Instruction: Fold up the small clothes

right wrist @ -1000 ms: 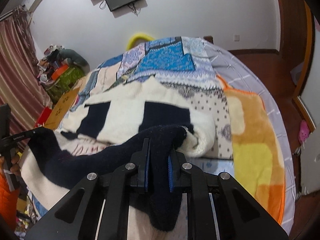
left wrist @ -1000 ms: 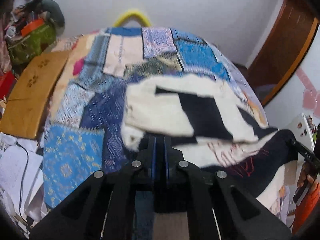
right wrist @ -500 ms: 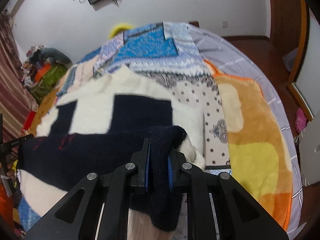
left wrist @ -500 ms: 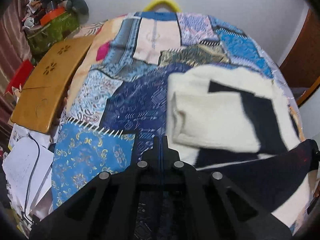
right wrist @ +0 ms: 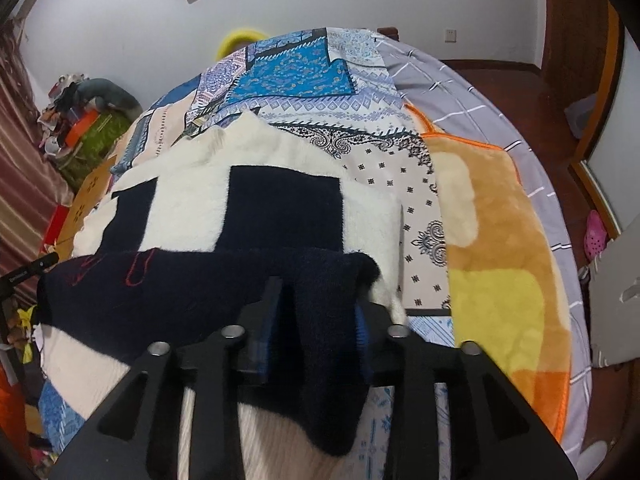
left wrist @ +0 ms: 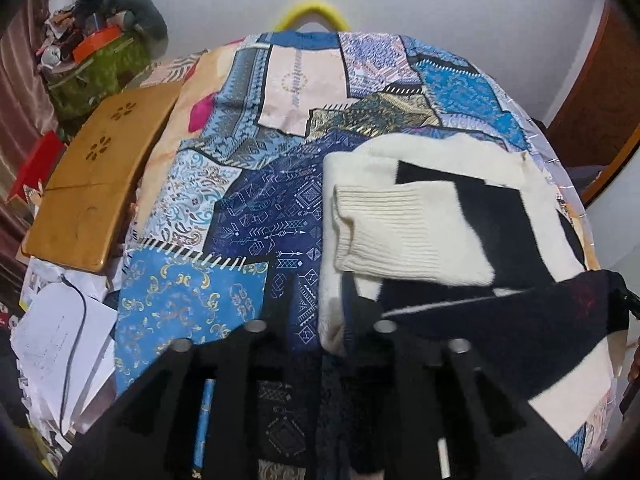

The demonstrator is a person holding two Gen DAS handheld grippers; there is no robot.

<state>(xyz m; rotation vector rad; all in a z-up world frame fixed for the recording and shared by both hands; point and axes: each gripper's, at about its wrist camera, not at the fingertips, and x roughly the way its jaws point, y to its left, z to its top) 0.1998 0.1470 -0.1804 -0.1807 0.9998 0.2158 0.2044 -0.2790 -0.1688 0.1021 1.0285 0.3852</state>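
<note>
A white and navy sweater (left wrist: pixel 420 232) lies on the bed, its navy hem band (right wrist: pixel 160 292) folded up over the body. In the left wrist view my left gripper (left wrist: pixel 322 300) is low over the sweater's near left corner. Its jaws are opening, with the white edge (left wrist: pixel 330 320) loose between the fingers. My right gripper (right wrist: pixel 316 304) is at the near right corner. Its jaws are also opening, and the thick navy fold (right wrist: pixel 324 320) still sits between the pads (right wrist: pixel 360 320) without being squeezed.
A patchwork quilt (left wrist: pixel 248 208) covers the bed, with an orange and yellow blanket (right wrist: pixel 500 260) to the right of the sweater. Left of the bed are a wooden board (left wrist: pixel 92 184), loose papers (left wrist: pixel 52 340) and a cluttered green bag (left wrist: pixel 96 68). The wooden floor and a pink shoe (right wrist: pixel 596 232) are on the right.
Both grippers have come down toward the bed with the navy hem, which now lies over the sweater's body. Both pairs of jaws, shut on the fabric before, now stand apart.
</note>
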